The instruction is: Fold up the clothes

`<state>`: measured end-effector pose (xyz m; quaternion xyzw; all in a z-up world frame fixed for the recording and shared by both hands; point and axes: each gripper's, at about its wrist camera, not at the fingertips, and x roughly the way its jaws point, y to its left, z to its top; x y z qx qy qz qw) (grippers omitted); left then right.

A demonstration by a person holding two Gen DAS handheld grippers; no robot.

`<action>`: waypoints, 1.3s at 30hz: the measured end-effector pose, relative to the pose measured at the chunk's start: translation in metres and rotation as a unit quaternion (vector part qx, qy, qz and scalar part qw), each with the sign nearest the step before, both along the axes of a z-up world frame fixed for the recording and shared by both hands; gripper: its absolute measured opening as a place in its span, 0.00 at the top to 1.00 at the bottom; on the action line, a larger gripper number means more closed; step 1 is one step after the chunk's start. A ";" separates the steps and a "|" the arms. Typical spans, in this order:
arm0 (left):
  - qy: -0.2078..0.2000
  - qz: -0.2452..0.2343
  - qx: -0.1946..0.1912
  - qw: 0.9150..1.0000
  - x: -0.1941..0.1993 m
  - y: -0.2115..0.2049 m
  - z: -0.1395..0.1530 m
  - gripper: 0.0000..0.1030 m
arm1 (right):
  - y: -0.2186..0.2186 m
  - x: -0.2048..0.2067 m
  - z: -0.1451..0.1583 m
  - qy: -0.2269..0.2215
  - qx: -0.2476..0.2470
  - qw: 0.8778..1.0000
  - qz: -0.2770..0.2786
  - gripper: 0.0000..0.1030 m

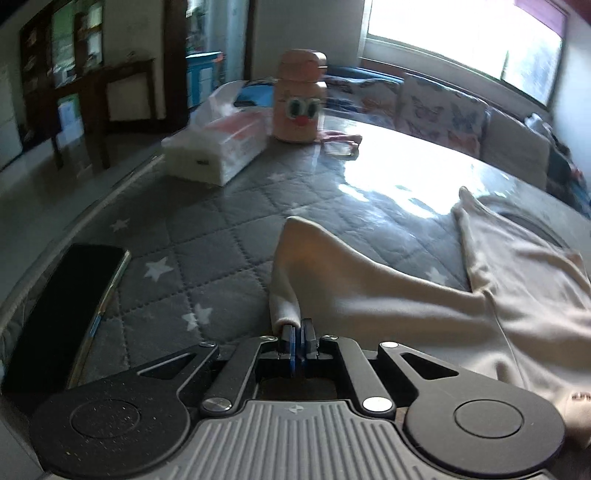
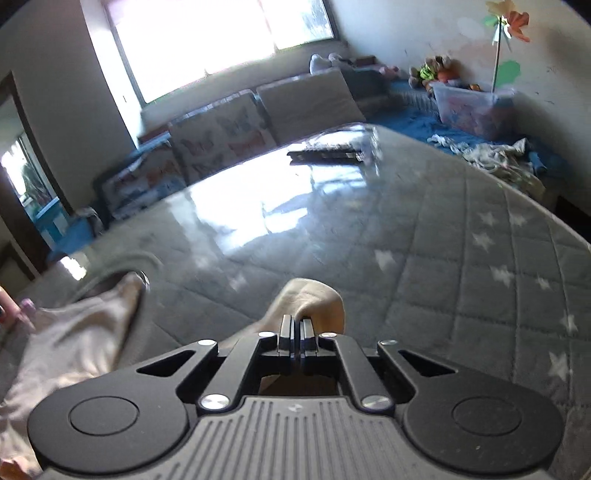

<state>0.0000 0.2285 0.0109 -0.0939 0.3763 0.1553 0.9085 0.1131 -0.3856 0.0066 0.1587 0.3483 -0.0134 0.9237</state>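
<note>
Left hand-held gripper [image 1: 297, 325] clamped on a beige garment [image 1: 369, 284] w/ jaws together. Right hand-held gripper [image 2: 296, 322] likewise pinches it, over the grey starred worktop [image 2: 461, 266].

bright window [image 2: 221, 40] behind | pale walls [image 2: 424, 29] | cushions [image 2: 221, 129] along sill | dark shelves [image 1: 66, 48] far left | glare on grey star-quilted bench [image 2: 461, 240] | blue mat [image 2: 417, 122] far right
</note>
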 end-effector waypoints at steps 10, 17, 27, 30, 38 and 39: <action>-0.036 -0.101 0.060 0.992 -0.017 -0.049 0.031 0.82 | 0.000 -0.011 0.009 -0.013 -0.043 0.999 -0.018 0.85; -0.041 -0.181 0.028 0.982 0.002 -0.100 0.028 0.82 | 0.027 -0.002 0.005 -0.016 -0.040 0.998 0.048 0.74; -0.022 -0.282 -0.001 0.959 0.035 -0.164 -0.004 0.82 | 0.050 0.013 -0.017 0.013 -0.089 0.992 0.088 0.73; -0.015 -0.307 0.005 0.951 0.029 -0.172 -0.012 0.83 | 0.055 0.007 -0.018 0.014 -0.129 0.986 0.100 0.71; -0.009 -0.343 -0.003 0.939 0.015 -0.177 -0.010 0.87 | 0.048 -0.008 -0.018 0.023 -0.164 0.981 0.096 0.66; -0.009 -0.347 -0.004 0.938 0.013 -0.178 -0.010 0.88 | 0.047 -0.011 -0.017 0.025 -0.168 0.981 0.096 0.66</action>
